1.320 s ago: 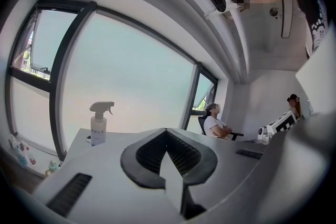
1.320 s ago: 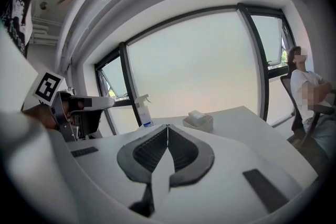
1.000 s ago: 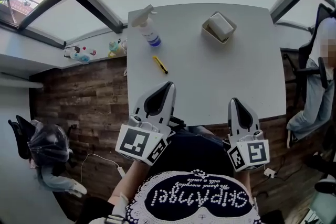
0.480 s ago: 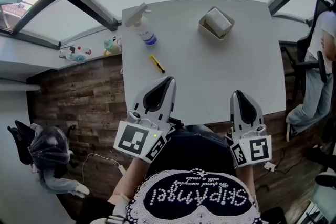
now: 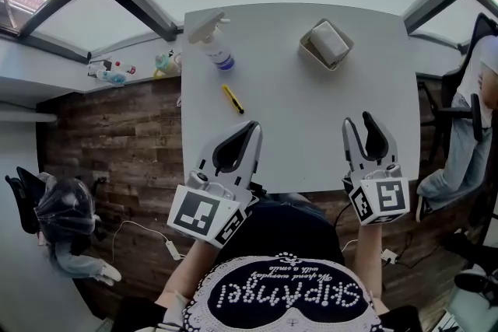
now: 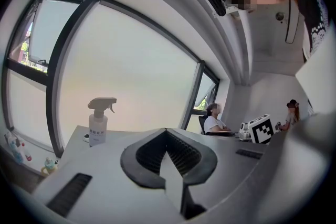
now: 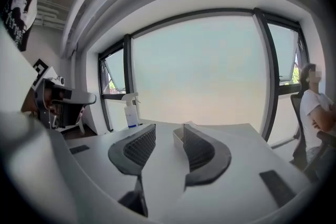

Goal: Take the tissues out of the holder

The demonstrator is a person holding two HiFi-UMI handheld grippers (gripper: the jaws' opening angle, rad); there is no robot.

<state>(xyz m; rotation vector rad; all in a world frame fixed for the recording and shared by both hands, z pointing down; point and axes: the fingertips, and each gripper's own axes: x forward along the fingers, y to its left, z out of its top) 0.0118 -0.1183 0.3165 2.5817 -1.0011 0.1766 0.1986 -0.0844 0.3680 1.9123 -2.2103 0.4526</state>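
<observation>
The tissue holder point(image 5: 310, 52), a beige tray, stands at the far right of the white table point(image 5: 296, 105) with a white tissue pack point(image 5: 328, 41) in it. In the right gripper view the holder point(image 7: 178, 136) shows far ahead between the jaws. My left gripper point(image 5: 250, 127) hovers over the table's near edge, its jaws shut with nothing in them. My right gripper point(image 5: 359, 122) is at the near right edge; its jaws are opening and nothing is between them. Both are far from the holder.
A spray bottle point(image 5: 215, 43) stands at the far left of the table and a yellow pen-like object point(image 5: 235, 99) lies in front of it. Small bottles point(image 5: 109, 74) sit on the window ledge. A seated person point(image 5: 467, 120) is at the right; wooden floor lies around.
The right gripper's jaws have gone from shut to parted. Both grippers have shifted slightly, the right one a little forward and to the right.
</observation>
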